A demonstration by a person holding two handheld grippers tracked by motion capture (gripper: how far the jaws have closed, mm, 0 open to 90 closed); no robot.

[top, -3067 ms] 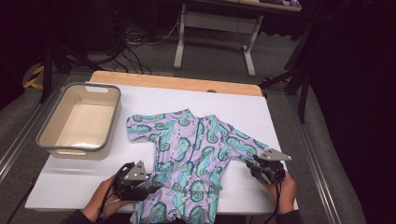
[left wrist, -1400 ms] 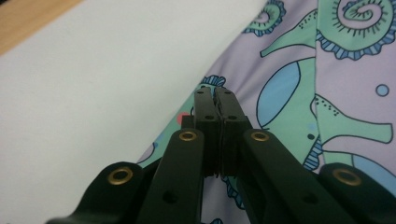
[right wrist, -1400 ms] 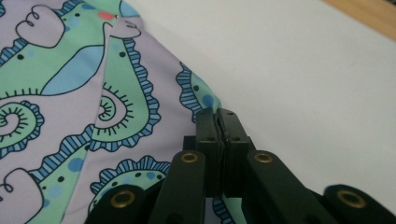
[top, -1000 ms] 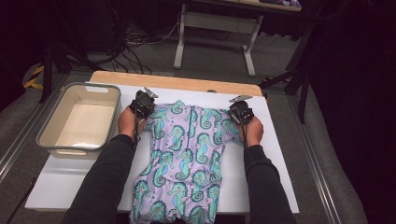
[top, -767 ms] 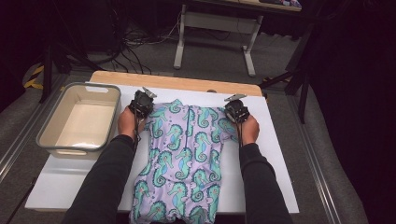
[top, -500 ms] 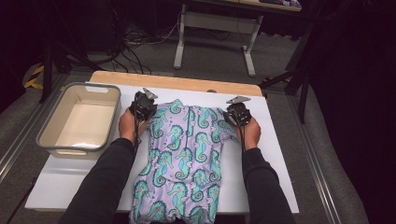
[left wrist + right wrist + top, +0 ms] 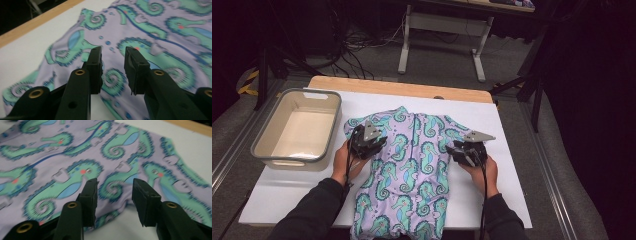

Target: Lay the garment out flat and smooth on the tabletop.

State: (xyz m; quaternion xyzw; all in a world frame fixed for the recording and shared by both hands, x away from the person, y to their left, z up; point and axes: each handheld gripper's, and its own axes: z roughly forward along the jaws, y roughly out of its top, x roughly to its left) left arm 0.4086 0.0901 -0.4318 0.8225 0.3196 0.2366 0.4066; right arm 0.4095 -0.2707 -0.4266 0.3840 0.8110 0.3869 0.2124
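no readable text, no labels, no brands, no numbers, no signs on anything in view

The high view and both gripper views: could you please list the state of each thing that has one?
Seahorse garment: lying flat on the white table, sleeves folded in, not gripped.
Left gripper: jaws apart, just been opening, nothing between them.
Right gripper: jaws apart, just been opening, nothing between them.
Grey bin: upright, empty.

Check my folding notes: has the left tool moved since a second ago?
Yes. The left tool, jaws just opening with nothing between them, came back toward the person, from beside the bin's far corner to alongside its near half.
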